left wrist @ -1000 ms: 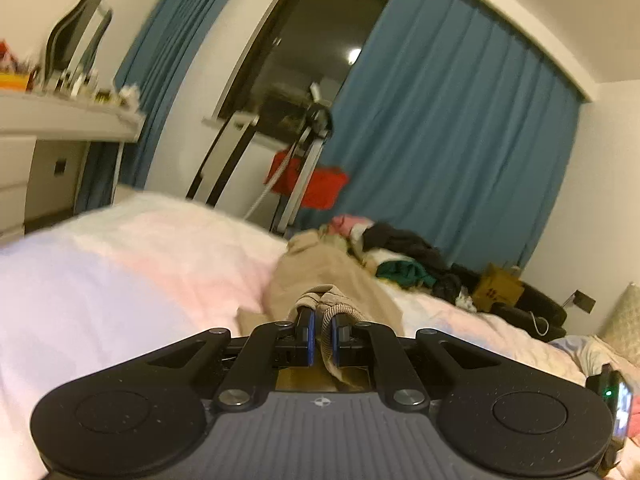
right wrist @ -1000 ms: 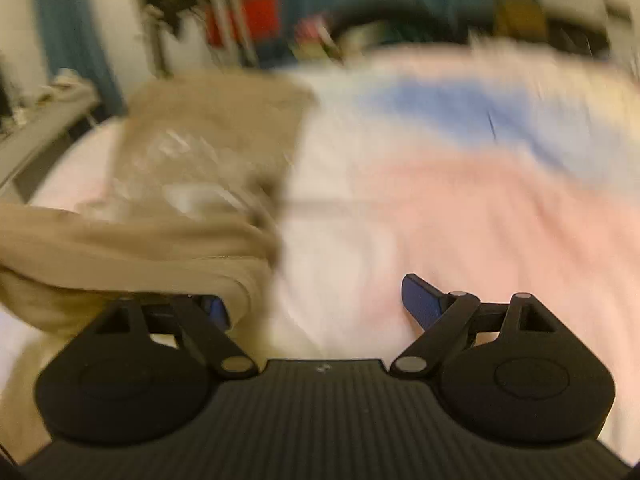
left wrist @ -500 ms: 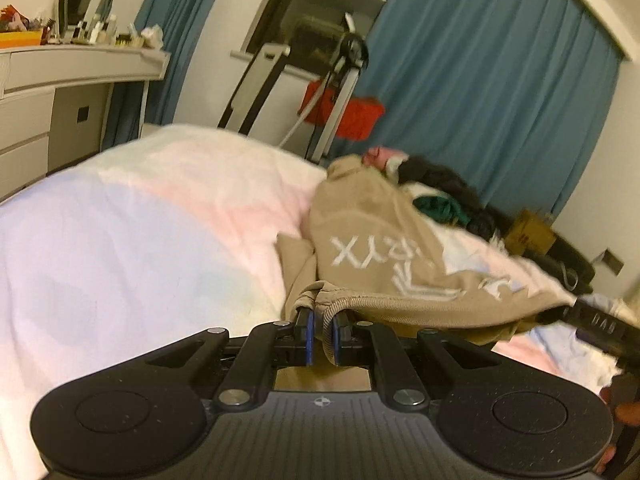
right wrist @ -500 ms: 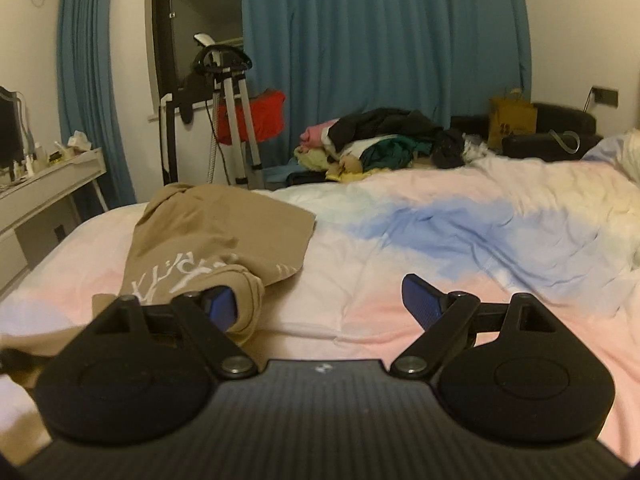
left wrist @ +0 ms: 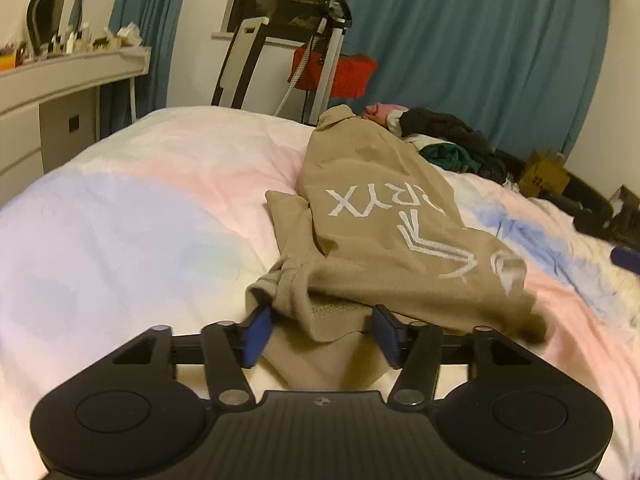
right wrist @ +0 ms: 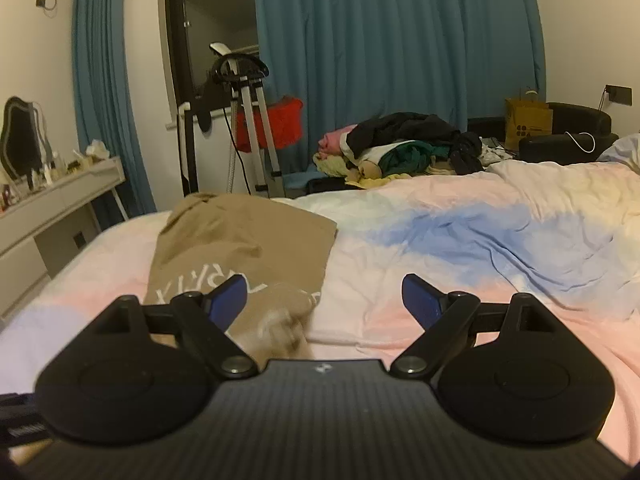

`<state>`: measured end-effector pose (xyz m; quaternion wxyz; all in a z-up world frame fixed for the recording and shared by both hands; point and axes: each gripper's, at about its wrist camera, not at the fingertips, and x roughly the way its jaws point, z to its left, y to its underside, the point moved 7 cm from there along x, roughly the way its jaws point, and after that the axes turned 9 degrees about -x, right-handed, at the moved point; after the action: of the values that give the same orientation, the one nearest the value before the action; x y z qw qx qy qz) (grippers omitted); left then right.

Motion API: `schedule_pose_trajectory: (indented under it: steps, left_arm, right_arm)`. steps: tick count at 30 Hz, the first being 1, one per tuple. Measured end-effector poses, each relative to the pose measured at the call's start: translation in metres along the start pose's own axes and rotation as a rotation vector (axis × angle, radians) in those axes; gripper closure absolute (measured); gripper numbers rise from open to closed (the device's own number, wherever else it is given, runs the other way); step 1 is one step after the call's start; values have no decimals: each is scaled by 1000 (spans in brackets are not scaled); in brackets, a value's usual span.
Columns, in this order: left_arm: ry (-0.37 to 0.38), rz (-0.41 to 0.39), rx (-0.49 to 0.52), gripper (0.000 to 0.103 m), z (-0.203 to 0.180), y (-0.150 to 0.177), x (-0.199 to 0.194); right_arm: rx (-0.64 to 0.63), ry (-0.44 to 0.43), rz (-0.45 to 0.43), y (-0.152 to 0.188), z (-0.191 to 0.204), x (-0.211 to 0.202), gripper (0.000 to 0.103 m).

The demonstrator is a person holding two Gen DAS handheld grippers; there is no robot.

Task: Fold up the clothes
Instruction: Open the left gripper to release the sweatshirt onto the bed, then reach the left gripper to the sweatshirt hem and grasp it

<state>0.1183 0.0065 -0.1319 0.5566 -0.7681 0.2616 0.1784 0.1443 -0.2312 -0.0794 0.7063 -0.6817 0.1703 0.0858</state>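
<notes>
A tan sweatshirt (left wrist: 384, 240) with white lettering lies folded over on the pastel bedspread (left wrist: 120, 248). My left gripper (left wrist: 322, 330) is open, its blue pads on either side of the garment's ribbed hem, which lies loose between them. My right gripper (right wrist: 324, 296) is open and empty, just right of the sweatshirt (right wrist: 244, 248); a blurred cuff of it hangs near the left finger. A pile of unfolded clothes (right wrist: 400, 152) sits at the far end of the bed.
A white desk (left wrist: 60, 92) with small items stands to the left of the bed. An exercise machine (right wrist: 240, 120) with a red part and blue curtains (right wrist: 400, 40) are behind. A brown paper bag (right wrist: 528, 124) and black seat are at far right.
My left gripper has opened and let go of the sweatshirt's hem, which has dropped onto the bed. My right gripper stayed open and shifted slightly over the garment's edge.
</notes>
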Motion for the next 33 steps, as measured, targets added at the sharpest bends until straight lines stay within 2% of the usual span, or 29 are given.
schedule_pose_trajectory:
  steps: [9,14,19,24,28,30,33]
  left_arm:
    - [-54,-19,-25,40,11,-6,2]
    - [-80,-60,-63,38,19,-14,-4]
    - [-79,-55,-124,38,29,-17,-11]
    - [-75,-46,-120,38,28,-19,-18]
    - [-75,-45,-85,38,23,-18,-12]
    - [-76,-44,-66,38,20,-18,-9]
    - [-82,-44,-61,38,21,-19,-2]
  right_arm:
    - [29,-17,92,14,-6,12,17]
    - [15,-107,137,20,2,7,17]
    - [-77,-199,205,30,21,-2,17]
    - [-158,-251,253,40,38,-1,17]
    - [-262,-257,340,64,53,12,17]
    - [-319,-231,357,73,62,19,17]
    - [-310,-201,311,72,66,26,17]
